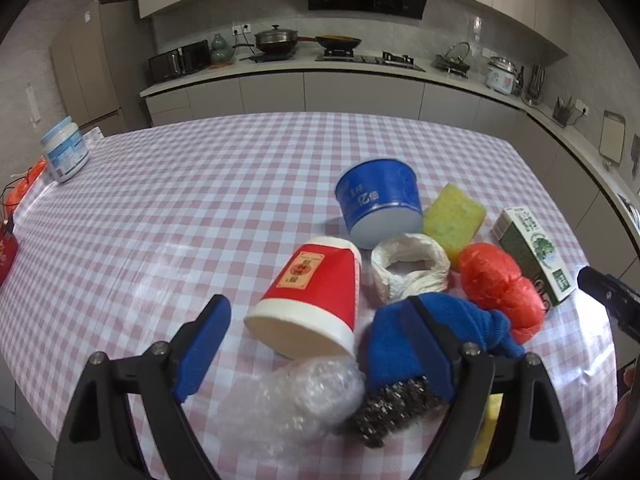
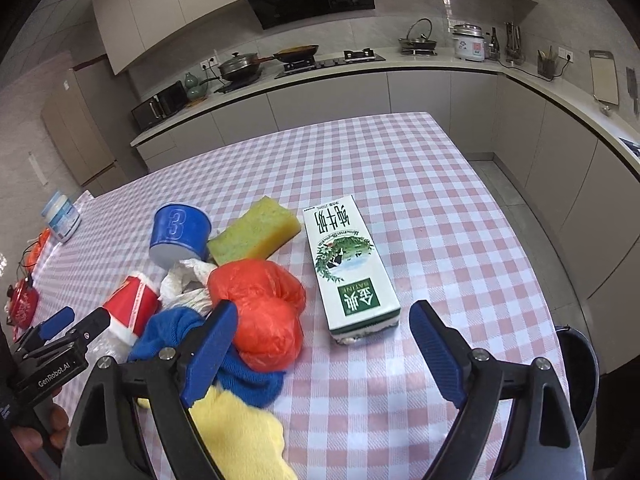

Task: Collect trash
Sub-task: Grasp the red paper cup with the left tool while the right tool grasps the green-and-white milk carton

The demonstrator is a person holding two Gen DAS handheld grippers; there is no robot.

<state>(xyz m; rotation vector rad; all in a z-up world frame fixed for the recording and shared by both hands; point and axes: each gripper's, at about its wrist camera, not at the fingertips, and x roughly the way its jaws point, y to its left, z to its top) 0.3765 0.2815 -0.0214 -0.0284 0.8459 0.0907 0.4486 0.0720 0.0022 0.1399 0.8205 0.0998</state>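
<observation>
While both grippers hang with fingers spread apart over the checked table (image 2: 440, 208), the left gripper (image 1: 320, 344) frames the tipped red paper cup (image 1: 310, 296), bubble wrap (image 1: 304, 396) at its 6 o'clock. At 12 o'clock of the right gripper (image 2: 320, 344) lies the milk carton (image 2: 348, 268), the red plastic bag (image 2: 260, 308) at its 10 o'clock.

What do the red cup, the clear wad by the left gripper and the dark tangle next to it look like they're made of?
Red cup: likely coated paper, with a matte wall, a white rolled rim and a printed label. Clear wad: plastic bubble wrap, translucent with small round cells. Dark tangle: probably steel wire scourer, with coiled glinting strands.
</observation>
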